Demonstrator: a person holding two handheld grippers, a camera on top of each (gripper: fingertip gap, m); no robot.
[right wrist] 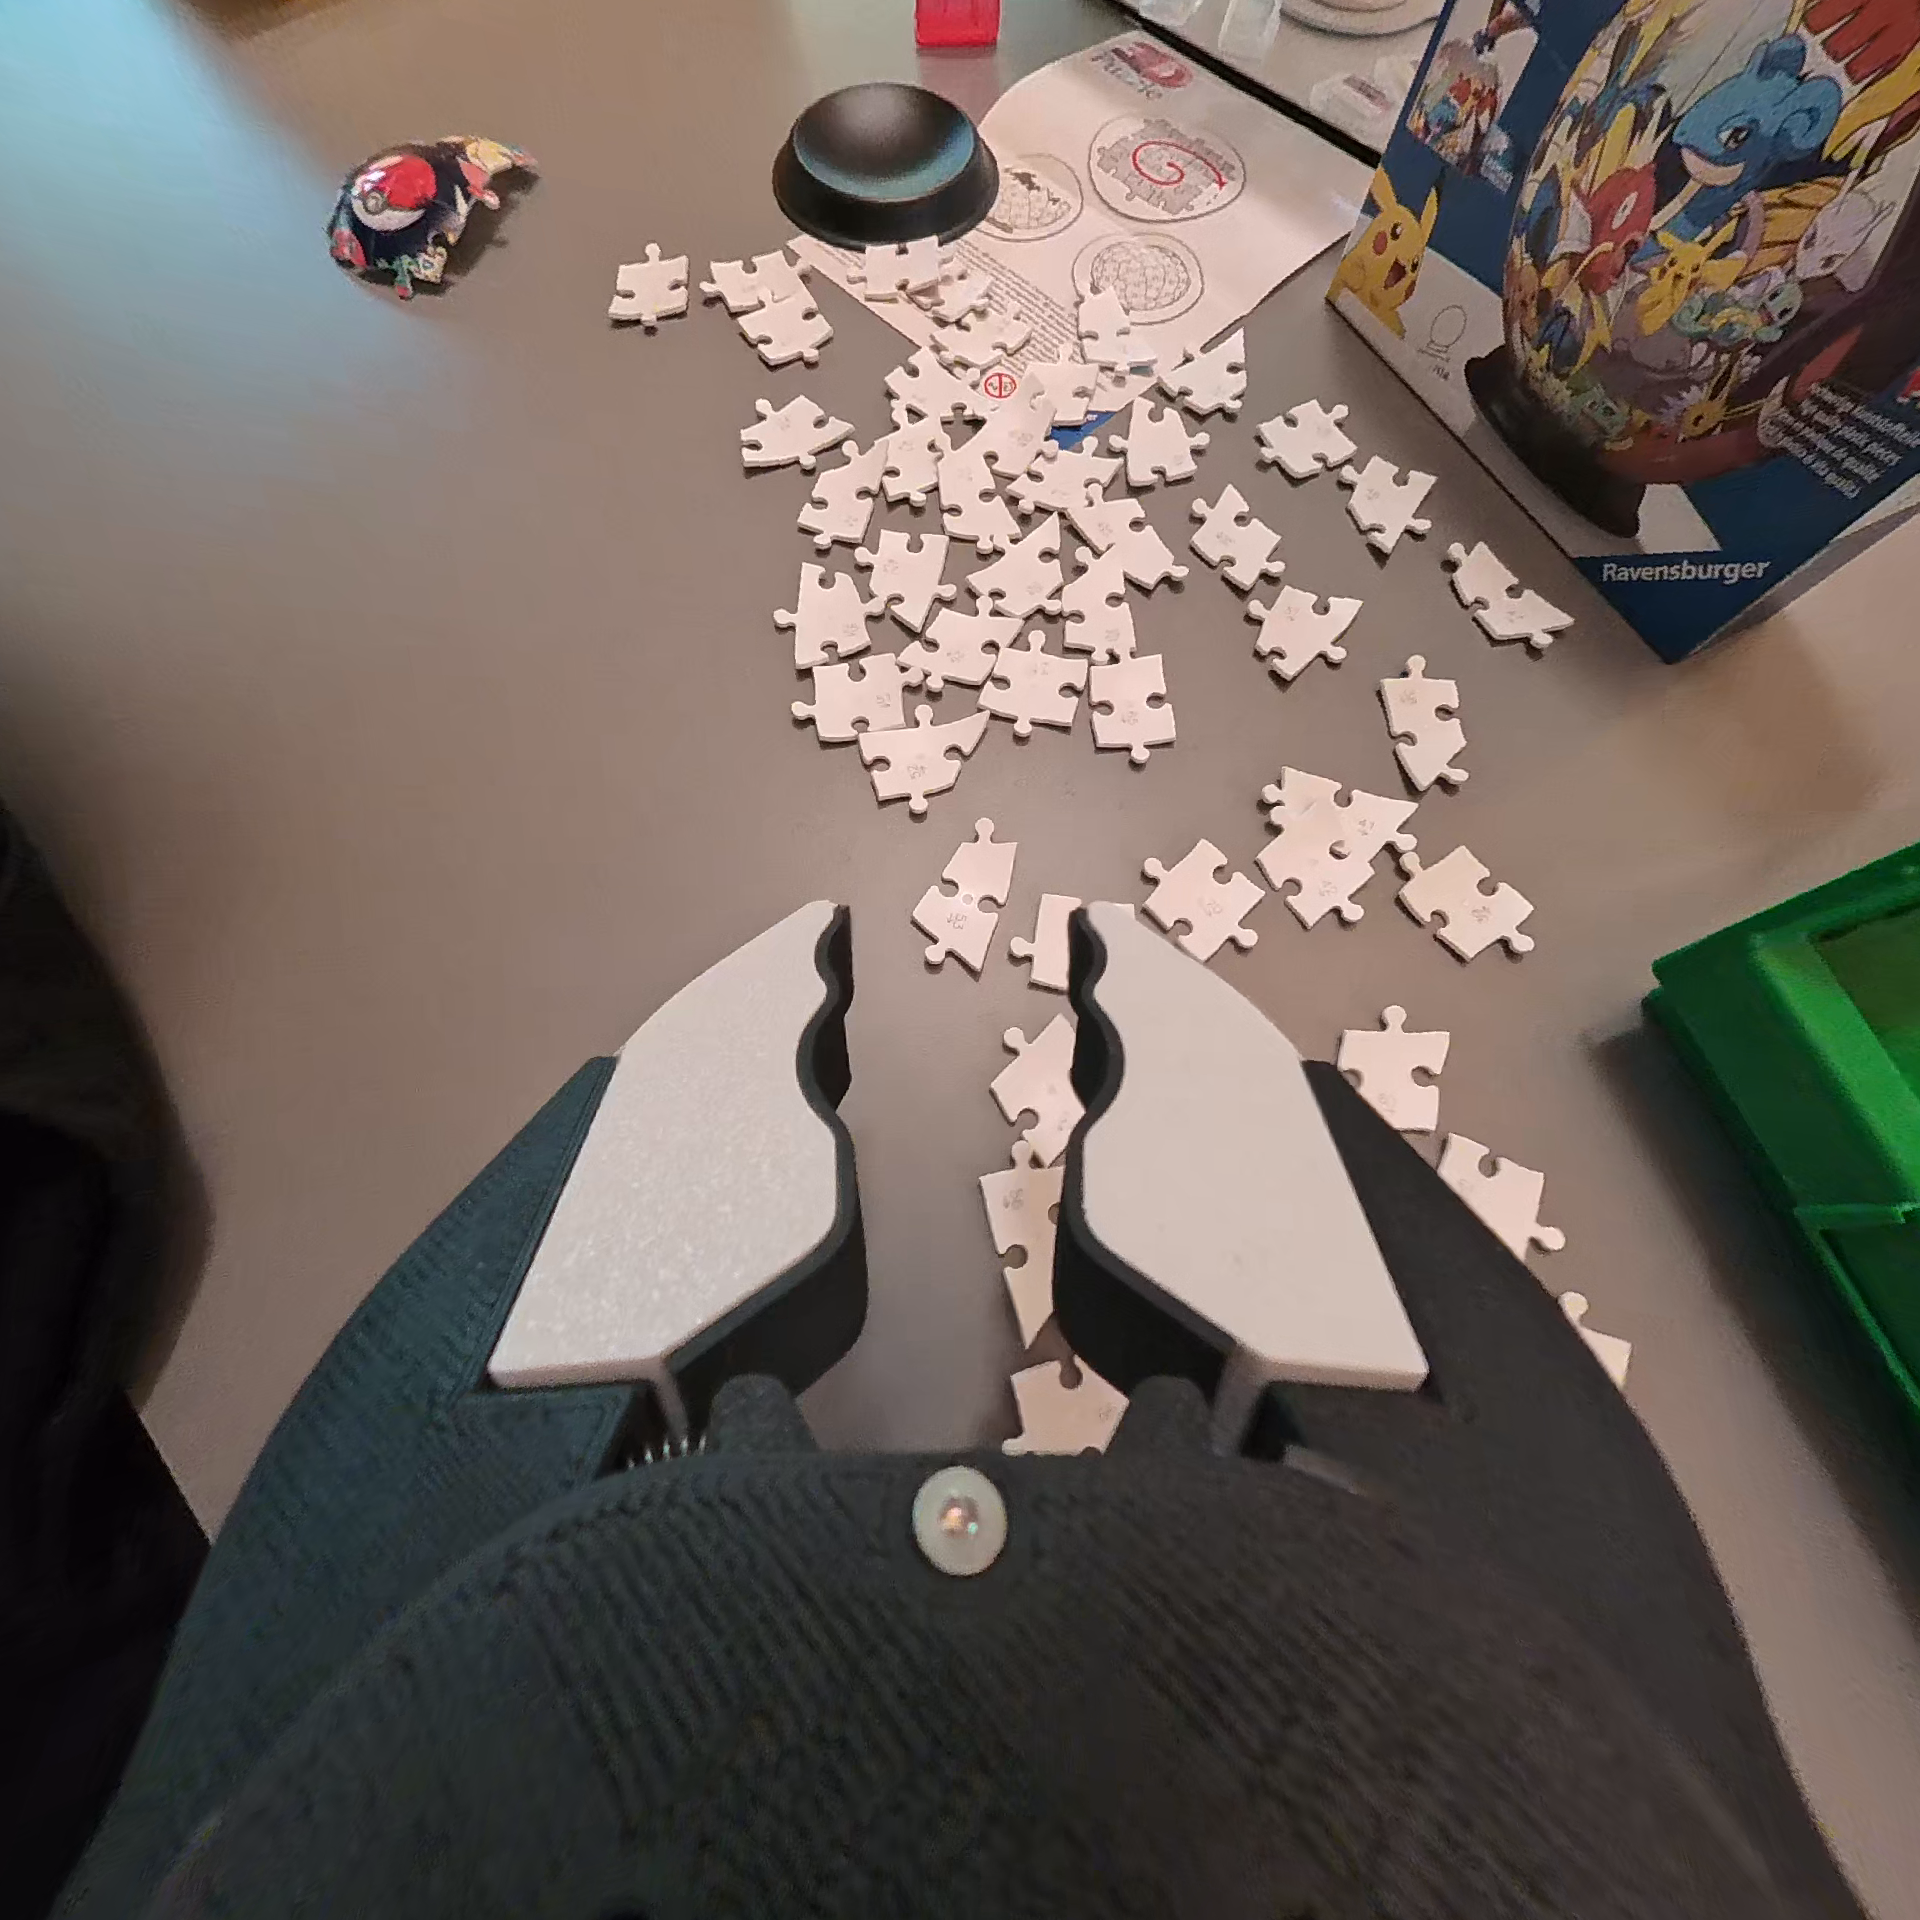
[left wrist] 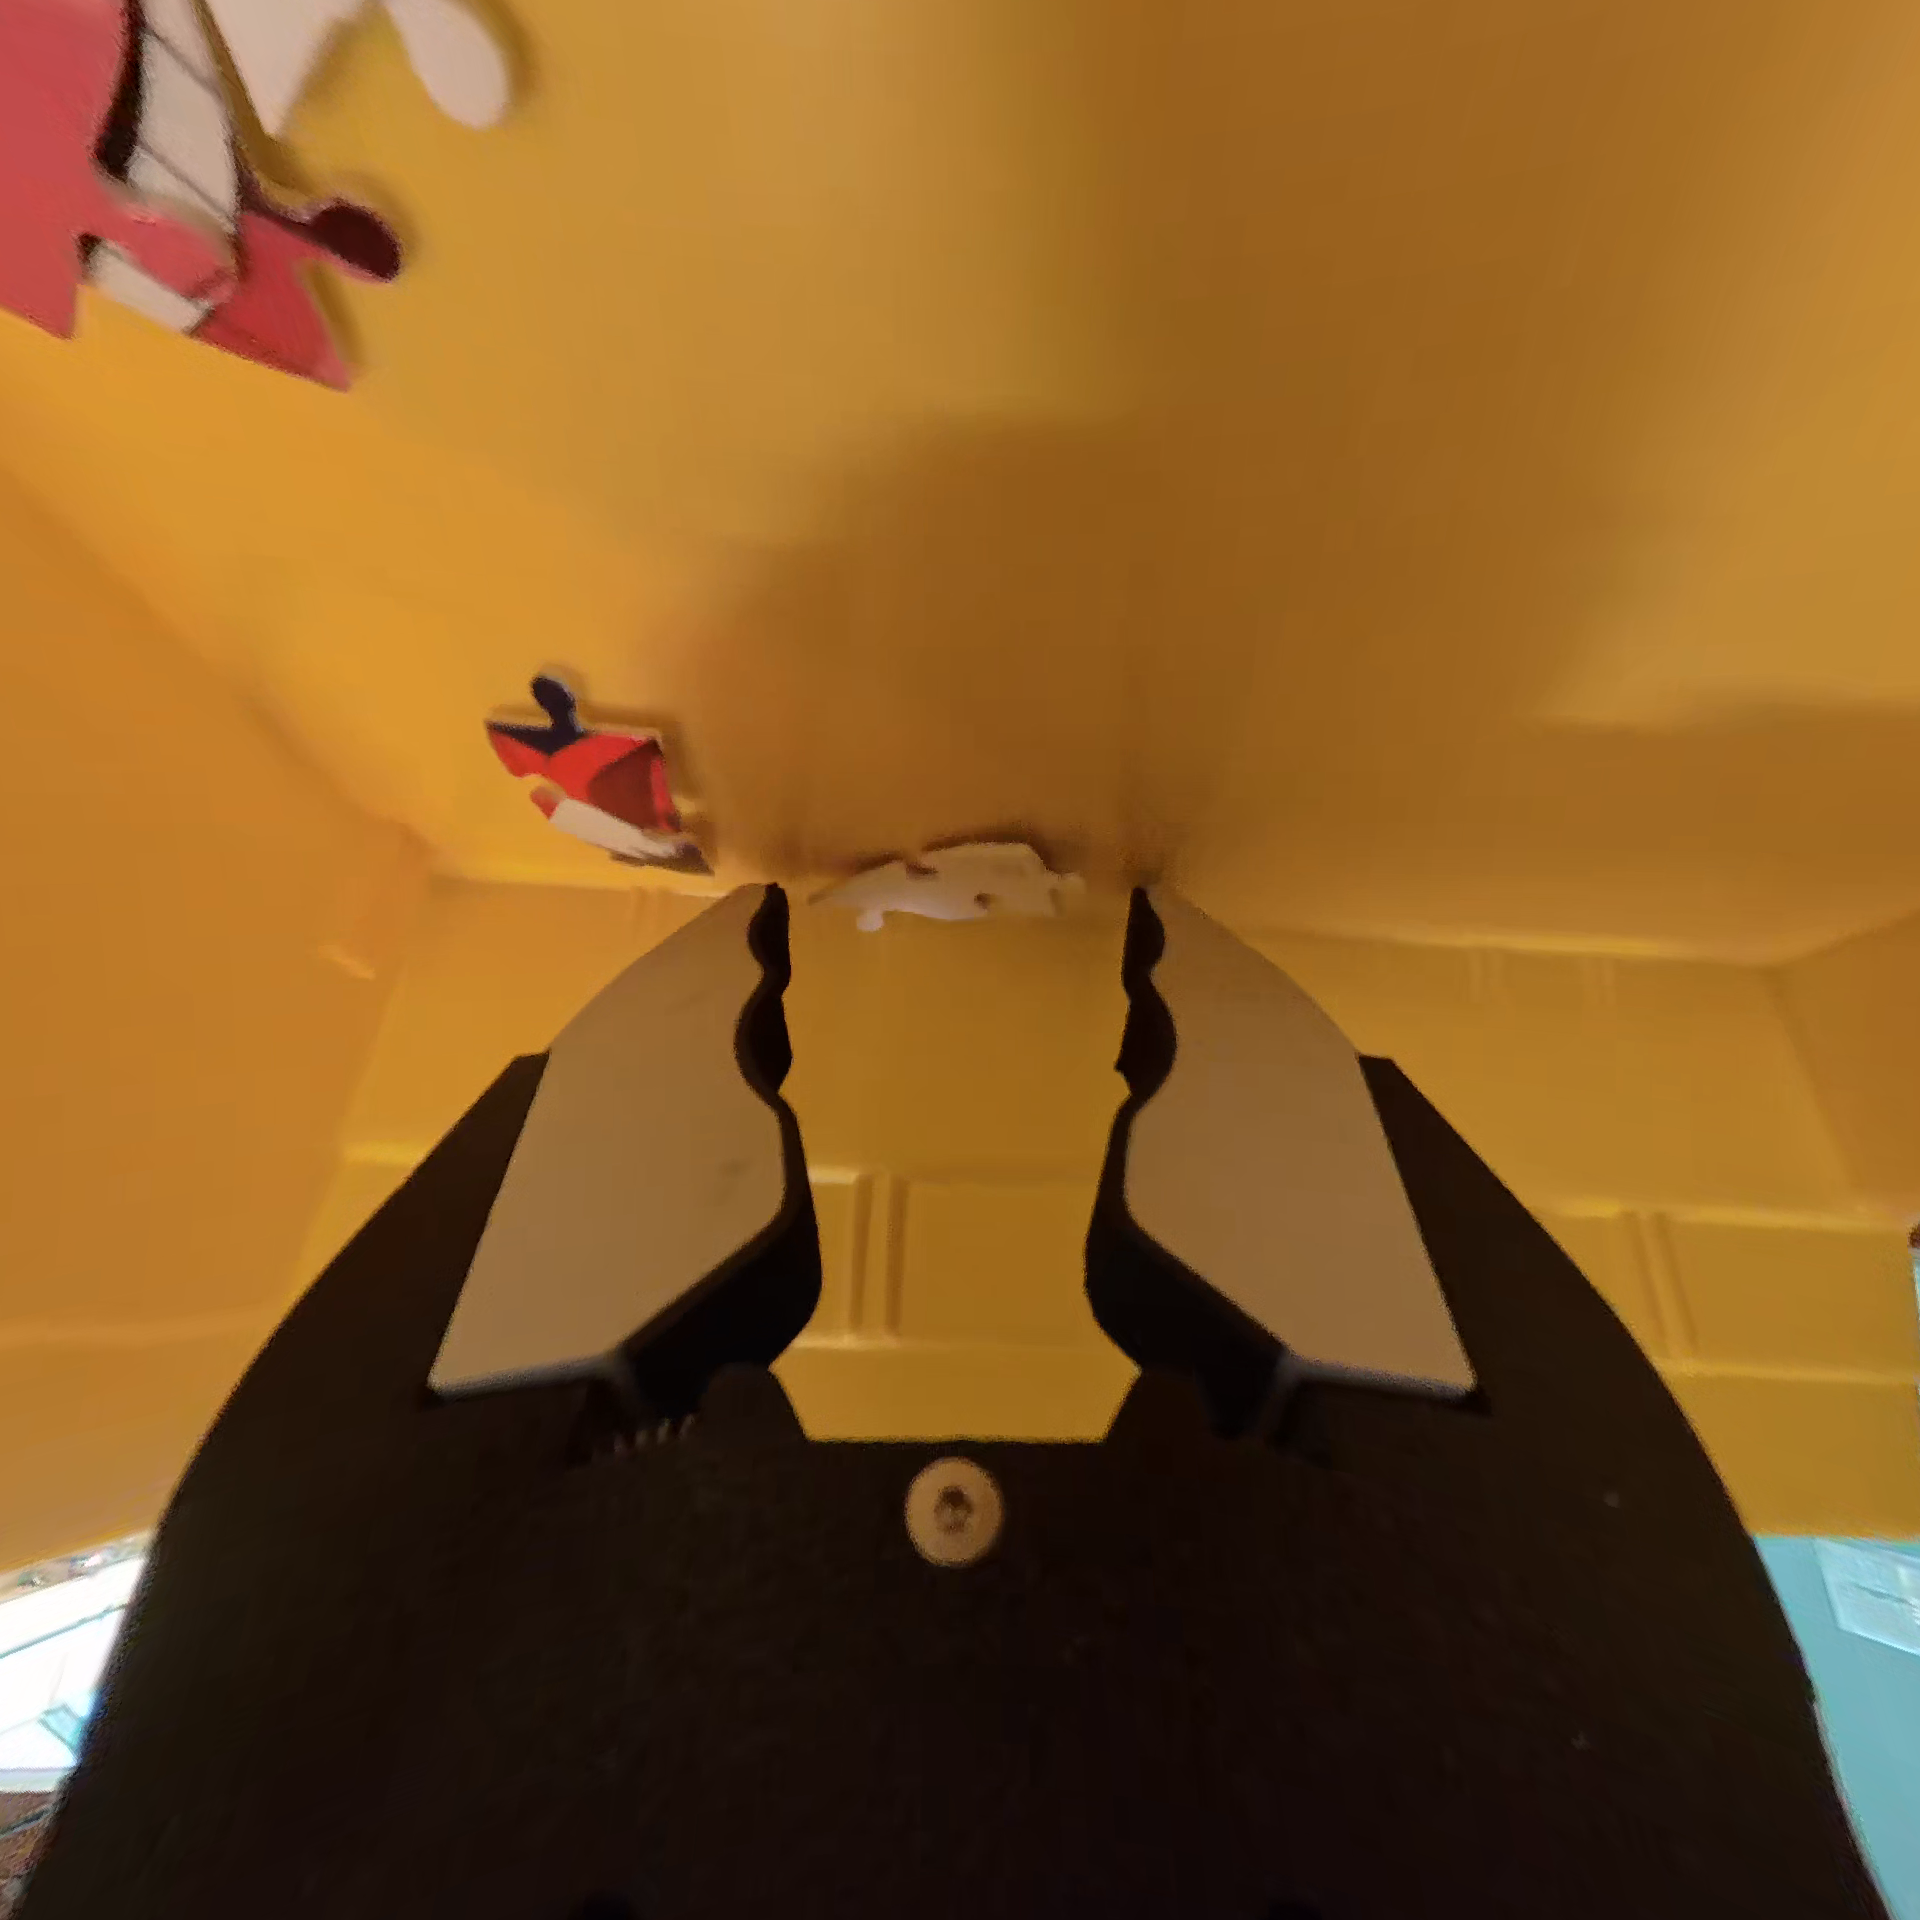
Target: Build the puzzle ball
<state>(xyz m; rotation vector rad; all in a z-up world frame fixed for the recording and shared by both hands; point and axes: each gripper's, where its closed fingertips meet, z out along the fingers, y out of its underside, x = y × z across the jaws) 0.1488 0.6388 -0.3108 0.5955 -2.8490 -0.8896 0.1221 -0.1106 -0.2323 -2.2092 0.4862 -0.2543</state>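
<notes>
1. Puzzle pieces (right wrist: 987,582): flat, white, matte backs facing up, each with rounded tabs and notched sockets. They lie scattered on the table, densest at the centre of the right wrist view, with a looser trail running toward the camera.
2. Assembled fragment (right wrist: 421,213): a small, curved, glossy cluster of joined pieces printed in red, white and dark colours, lying on the table well apart from the loose pieces, at far left.
3. Black stand (right wrist: 883,166): a smooth, round, dished base resting partly on the instruction sheet (right wrist: 1174,177), a pale printed paper with circular diagrams.
4. Puzzle box (right wrist: 1662,291): glossy printed cardboard, blue-edged, standing at the upper right.
5. Right hand-held gripper (right wrist: 961,920): 2 pale grey fingers with black, wavy inner pads on a dark ribbed body, parted with a moderate gap and holding nothing, above the nearest pieces.
6. Table (right wrist: 416,675): a smooth, matte grey surface.
7. Green bin (right wrist: 1808,1060): a rigid plastic corner at the right edge.
8. Yellow bin (left wrist: 1143,364): smooth plastic walls with ribbed panels fill the left wrist view.
9. Left hand-held gripper (left wrist: 951,894): the same build, fingers wide apart and empty, tips close beside a white piece (left wrist: 956,878) on the bin surface.
10. Printed piece (left wrist: 597,779): red, white and blue, just left of the white one; a larger red cluster (left wrist: 177,197) is blurred at upper left.
</notes>
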